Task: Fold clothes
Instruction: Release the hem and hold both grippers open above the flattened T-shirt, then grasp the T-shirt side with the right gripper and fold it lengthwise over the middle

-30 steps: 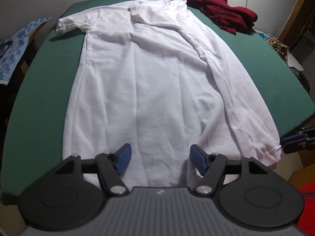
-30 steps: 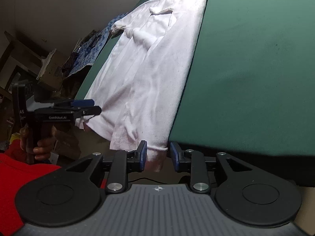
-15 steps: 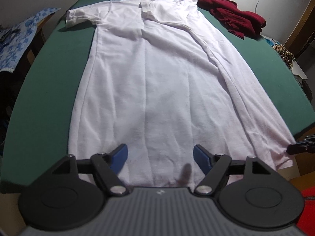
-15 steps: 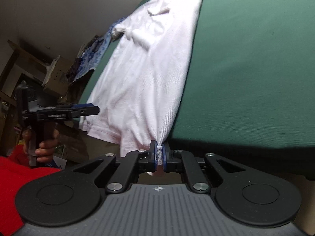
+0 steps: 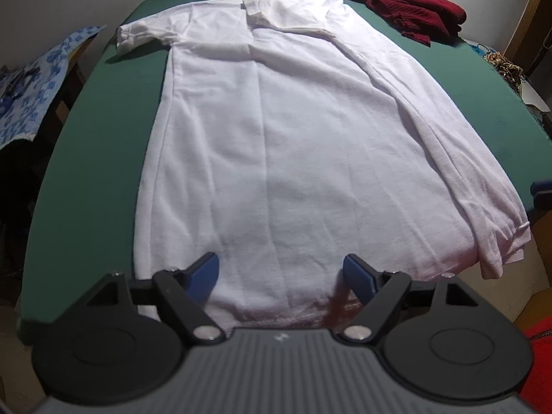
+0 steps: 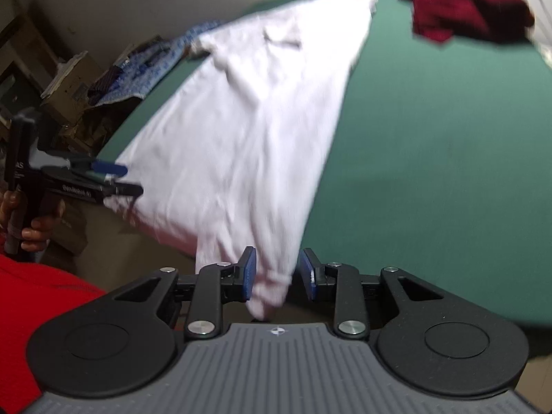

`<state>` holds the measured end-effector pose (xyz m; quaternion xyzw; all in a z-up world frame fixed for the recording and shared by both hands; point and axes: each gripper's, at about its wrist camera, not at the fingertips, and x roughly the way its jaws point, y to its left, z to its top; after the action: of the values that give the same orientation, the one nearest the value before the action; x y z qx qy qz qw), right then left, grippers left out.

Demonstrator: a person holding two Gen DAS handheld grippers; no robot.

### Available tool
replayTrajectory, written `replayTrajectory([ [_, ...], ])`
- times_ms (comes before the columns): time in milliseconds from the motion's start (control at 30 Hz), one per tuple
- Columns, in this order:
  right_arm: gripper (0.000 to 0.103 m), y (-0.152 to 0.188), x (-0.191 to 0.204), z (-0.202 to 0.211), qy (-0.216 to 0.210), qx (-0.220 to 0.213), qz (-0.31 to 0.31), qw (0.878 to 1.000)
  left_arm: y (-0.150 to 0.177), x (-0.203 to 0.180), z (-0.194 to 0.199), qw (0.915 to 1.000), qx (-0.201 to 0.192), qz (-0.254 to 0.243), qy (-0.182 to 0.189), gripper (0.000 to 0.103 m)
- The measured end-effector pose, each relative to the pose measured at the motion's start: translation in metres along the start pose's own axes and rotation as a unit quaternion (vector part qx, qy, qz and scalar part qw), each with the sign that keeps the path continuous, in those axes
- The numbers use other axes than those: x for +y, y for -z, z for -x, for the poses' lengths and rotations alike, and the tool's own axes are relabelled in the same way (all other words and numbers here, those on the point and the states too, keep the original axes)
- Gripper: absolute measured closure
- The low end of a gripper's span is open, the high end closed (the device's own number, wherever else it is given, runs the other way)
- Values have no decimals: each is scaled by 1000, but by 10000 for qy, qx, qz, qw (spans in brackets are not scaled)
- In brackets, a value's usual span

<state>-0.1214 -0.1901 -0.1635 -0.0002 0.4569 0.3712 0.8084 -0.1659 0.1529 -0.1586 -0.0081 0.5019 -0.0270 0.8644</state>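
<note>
Change: right gripper was pinched shut on the shirt's hem corner half a second ago; its jaws now stand apart, the corner hanging loose between them. The left gripper's view has drawn nearer the hem.
Shirt: white, lying flat and lengthwise on the green table, collar at the far end, near hem draping off the near edge. Its right side is already folded inward (one sleeve tucked over the chest).
Left gripper: jaws spread wide, holding nothing, hovering just over the middle of the near hem.
Right gripper: spread, pads on either side of the hem's right corner, not clamping it.
Risk: a judgement — with the corner unheld, the overhanging hem could slide off the edge and drag the folded side open; closing on a single layer would skew the next fold.
Nearby: a dark red garment bunched at the far right corner, well apart from the shirt's hem.
</note>
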Motion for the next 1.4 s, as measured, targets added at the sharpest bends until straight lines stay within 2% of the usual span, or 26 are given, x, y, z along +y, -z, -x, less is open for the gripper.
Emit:
replayTrajectory([
  [67,76,-11,5,-4,-104,-144,162,9997,-1,-2,6,9999,-115,-24,-42,24],
  [200,91,-24,15,-42,-266,99,53,9996,-16,-2,24,9980,-484,-337,-214,26],
  [300,94,-31,14,-59,-196,393,-269,9987,-30,9,26,9964,-645,-491,-228,33],
  [433,93,-47,13,-64,-181,841,-733,9936,-39,31,6,9968,-546,-531,-229,34],
  [500,93,-69,20,-60,-32,814,-558,9951,-39,47,-4,9972,-482,-520,-242,34],
  [600,88,-129,43,-57,269,421,46,9987,-38,71,-13,9977,-438,-504,-123,32],
  [667,87,-180,63,-65,237,15,502,9985,-38,82,-16,9977,-417,-530,5,31],
  [733,72,-229,88,-87,222,-360,1033,9937,-37,93,-21,9980,-358,-452,243,30],
  [767,55,-250,101,-101,233,-516,1326,9896,-37,100,-23,9979,-296,-348,465,30],
  [800,51,-268,116,-120,280,-624,1655,9838,-37,105,-23,9964,-326,-237,744,27],
  [867,52,-291,145,-168,341,-613,2344,9696,-35,112,-22,9913,-398,-30,1250,28],
  [933,52,-307,171,-218,430,-516,3022,9509,-35,113,-23,9896,-471,-3,1362,28],
  [1033,51,-311,207,-291,828,-291,3999,9123,-34,116,-23,9865,-586,-33,1528,28],
  [1167,51,-303,234,-359,1474,-195,5079,8485,-34,128,-26,9799,-666,64,1881,26],
  [1233,50,-301,240,-376,1728,-164,5387,8244,-35,135,-27,9765,-678,110,2044,26],
  [1300,50,-303,241,-386,1818,-137,5582,8095,-35,137,-28,9748,-691,158,2113,28],
  [1333,58,-305,242,-387,1780,-172,5646,8057,-35,138,-27,9752,-714,169,2086,30],
  [1367,69,-308,243,-386,1737,-140,5631,8078,-34,139,-27,9757,-738,179,2054,36],
  [1400,99,-313,243,-385,1704,-83,5541,8148,-33,139,-26,9764,-758,183,2014,43],
])
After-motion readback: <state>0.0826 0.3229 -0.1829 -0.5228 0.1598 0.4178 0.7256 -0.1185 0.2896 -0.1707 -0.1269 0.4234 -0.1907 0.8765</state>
